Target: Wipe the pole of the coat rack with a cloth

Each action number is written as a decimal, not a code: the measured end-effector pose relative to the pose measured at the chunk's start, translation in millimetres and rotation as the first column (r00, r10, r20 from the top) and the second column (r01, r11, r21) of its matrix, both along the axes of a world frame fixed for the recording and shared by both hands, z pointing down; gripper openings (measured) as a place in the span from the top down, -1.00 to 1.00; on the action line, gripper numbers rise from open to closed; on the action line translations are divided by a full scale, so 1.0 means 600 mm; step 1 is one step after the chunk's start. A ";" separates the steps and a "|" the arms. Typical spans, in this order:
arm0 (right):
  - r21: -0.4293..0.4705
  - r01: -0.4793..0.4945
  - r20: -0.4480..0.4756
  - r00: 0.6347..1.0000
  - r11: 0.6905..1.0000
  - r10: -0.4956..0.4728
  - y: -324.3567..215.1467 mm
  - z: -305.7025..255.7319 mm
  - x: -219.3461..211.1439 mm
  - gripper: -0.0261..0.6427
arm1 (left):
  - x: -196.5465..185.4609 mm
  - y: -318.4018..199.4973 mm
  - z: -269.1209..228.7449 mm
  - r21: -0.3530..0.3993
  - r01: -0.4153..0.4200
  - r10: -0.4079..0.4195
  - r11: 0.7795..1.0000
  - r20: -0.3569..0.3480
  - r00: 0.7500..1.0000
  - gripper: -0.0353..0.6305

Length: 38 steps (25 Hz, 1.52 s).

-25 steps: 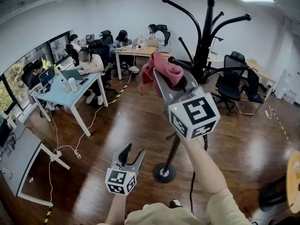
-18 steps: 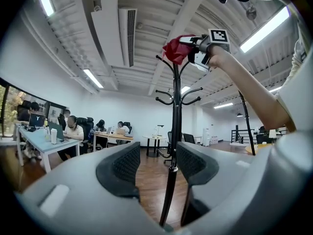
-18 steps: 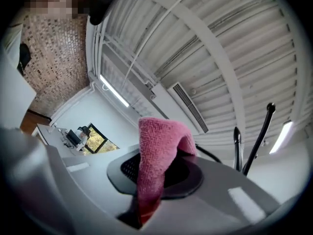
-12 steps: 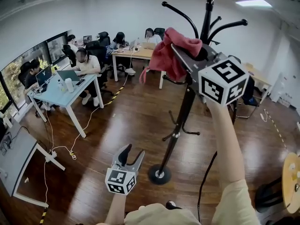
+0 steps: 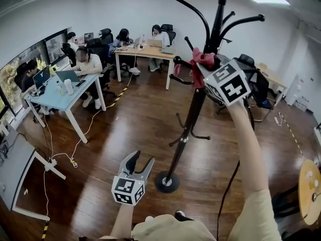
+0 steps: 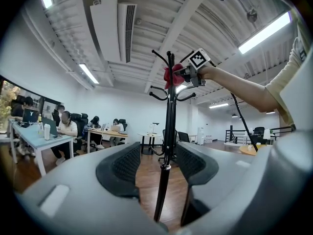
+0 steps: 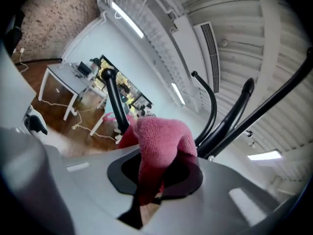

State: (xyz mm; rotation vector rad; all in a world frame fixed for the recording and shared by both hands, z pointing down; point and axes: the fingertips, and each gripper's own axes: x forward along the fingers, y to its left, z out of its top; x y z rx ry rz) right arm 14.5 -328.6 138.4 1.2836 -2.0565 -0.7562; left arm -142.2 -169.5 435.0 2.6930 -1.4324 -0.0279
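Observation:
A black coat rack stands on the wooden floor, its pole (image 5: 193, 115) rising from a round base (image 5: 166, 182) to curved hooks at the top. My right gripper (image 5: 203, 64) is raised high and shut on a pink cloth (image 5: 201, 59), which is pressed against the upper pole just under the hooks. In the right gripper view the pink cloth (image 7: 159, 146) bulges from between the jaws next to the black hooks (image 7: 230, 116). My left gripper (image 5: 139, 163) hangs low and open, holding nothing, left of the base. The pole (image 6: 167, 151) shows between its jaws farther off.
Desks (image 5: 65, 92) with seated people stand at the left and back. Black office chairs (image 5: 253, 87) are behind the rack at the right. Cables (image 5: 60, 157) trail over the floor at the left. A round wooden table (image 5: 310, 182) sits at the right edge.
My right gripper has carried the pink cloth up and away from me, onto the upper part of the pole. The left gripper has stayed low and open.

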 end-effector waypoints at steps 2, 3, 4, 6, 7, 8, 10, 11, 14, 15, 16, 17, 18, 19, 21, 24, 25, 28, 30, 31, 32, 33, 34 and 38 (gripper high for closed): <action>-0.011 -0.080 -0.056 0.995 0.997 0.079 -0.018 0.025 0.023 0.82 | 0.011 -0.001 0.000 -0.003 -0.011 0.011 1.000 -0.002 1.000 0.23; -0.019 -0.114 -0.076 0.991 0.993 0.112 -0.027 0.039 0.035 0.83 | 0.017 0.000 -0.001 -0.003 -0.017 0.017 1.000 -0.003 1.000 0.23; -0.026 -0.138 -0.087 0.987 0.990 0.135 -0.033 0.051 0.045 0.83 | 0.021 0.001 -0.001 -0.003 -0.022 0.022 1.000 -0.003 1.000 0.23; -0.034 -0.152 -0.092 0.985 0.988 0.148 -0.037 0.065 0.056 0.83 | 0.024 0.005 0.001 -0.007 -0.027 0.027 1.000 -0.003 1.000 0.23; -0.041 -0.149 -0.091 0.985 0.988 0.145 -0.035 0.068 0.058 0.83 | 0.023 0.005 0.004 -0.011 -0.027 0.027 1.000 -0.003 1.000 0.23; -0.052 -0.147 -0.093 0.986 0.988 0.141 -0.034 0.069 0.058 0.83 | 0.022 0.004 0.006 -0.015 -0.027 0.027 1.000 -0.004 1.000 0.23; -0.070 -0.141 -0.105 0.986 0.988 0.133 -0.032 0.069 0.058 0.84 | 0.023 0.001 0.007 -0.019 -0.025 0.025 1.000 -0.010 1.000 0.23; -0.063 -0.135 -0.104 0.986 0.989 0.128 -0.026 0.068 0.058 0.84 | 0.025 0.001 0.007 -0.020 -0.025 0.025 0.999 -0.014 1.000 0.23; 0.046 -0.104 -0.032 0.994 0.994 0.105 0.026 0.063 0.051 0.83 | 0.026 0.001 0.010 -0.022 -0.025 0.024 0.999 -0.015 1.000 0.23; 0.094 -0.094 -0.006 0.995 0.991 0.095 0.053 0.064 0.044 0.82 | 0.022 0.000 0.012 -0.025 -0.023 0.023 0.999 -0.014 1.000 0.23; 0.133 -0.084 0.006 0.996 0.988 0.084 0.080 0.070 0.034 0.82 | 0.016 -0.002 0.015 -0.030 -0.021 0.020 0.999 -0.015 1.000 0.23; 0.158 -0.073 0.007 0.997 0.985 0.073 0.103 0.084 0.023 0.82 | 0.008 -0.005 0.019 -0.037 -0.017 0.016 0.999 -0.015 1.000 0.23; 0.167 -0.062 0.004 0.998 0.984 0.062 0.119 0.105 0.012 0.82 | 0.001 -0.007 0.023 -0.043 -0.012 0.011 0.999 -0.016 1.000 0.23; 0.166 -0.050 0.001 0.999 0.985 0.051 0.129 0.131 0.002 0.82 | -0.007 -0.009 0.027 -0.049 -0.007 0.006 0.999 -0.017 1.000 0.23; 0.160 -0.028 -0.006 1.000 0.987 0.029 0.125 0.184 -0.009 0.82 | -0.017 -0.012 0.036 -0.061 0.004 -0.005 0.998 -0.016 1.000 0.23; 0.216 -0.031 -0.047 0.998 0.976 0.042 0.086 0.217 -0.009 0.81 | -0.024 -0.013 0.045 -0.074 0.017 -0.018 0.997 -0.013 1.000 0.23; 0.252 -0.047 -0.070 0.995 0.967 0.066 0.073 0.214 -0.007 0.81 | -0.026 -0.013 0.047 -0.076 0.020 -0.022 0.997 -0.013 1.000 0.23; 0.312 -0.105 -0.090 0.986 0.944 0.139 0.043 0.200 -0.007 0.81 | -0.033 -0.013 0.050 -0.079 0.032 -0.033 0.996 -0.013 0.999 0.23; 0.305 -0.156 -0.057 0.982 0.940 0.182 0.028 0.191 -0.007 0.81 | -0.037 -0.016 0.051 -0.080 0.039 -0.040 0.996 -0.010 0.999 0.23; 0.302 -0.189 -0.023 0.978 0.935 0.205 0.024 0.187 -0.005 0.81 | -0.038 -0.016 0.053 -0.081 0.042 -0.042 0.996 -0.008 0.999 0.23; 0.296 -0.222 0.026 0.974 0.929 0.225 0.021 0.183 0.000 0.81 | -0.039 -0.017 0.054 -0.082 0.043 -0.043 0.996 -0.006 0.999 0.23; 0.285 -0.255 0.084 0.967 0.924 0.240 0.017 0.181 0.006 0.81 | -0.039 -0.018 0.054 -0.082 0.042 -0.043 0.996 -0.004 0.999 0.23; 0.268 -0.285 0.144 0.956 0.920 0.255 0.010 0.182 0.014 0.81 | -0.037 -0.019 0.053 -0.081 0.039 -0.040 0.996 -0.002 0.999 0.23; 0.174 -0.357 0.363 0.890 0.917 0.278 -0.020 0.206 0.041 0.81 | -0.025 -0.018 0.050 -0.078 0.014 -0.013 0.997 0.013 1.000 0.23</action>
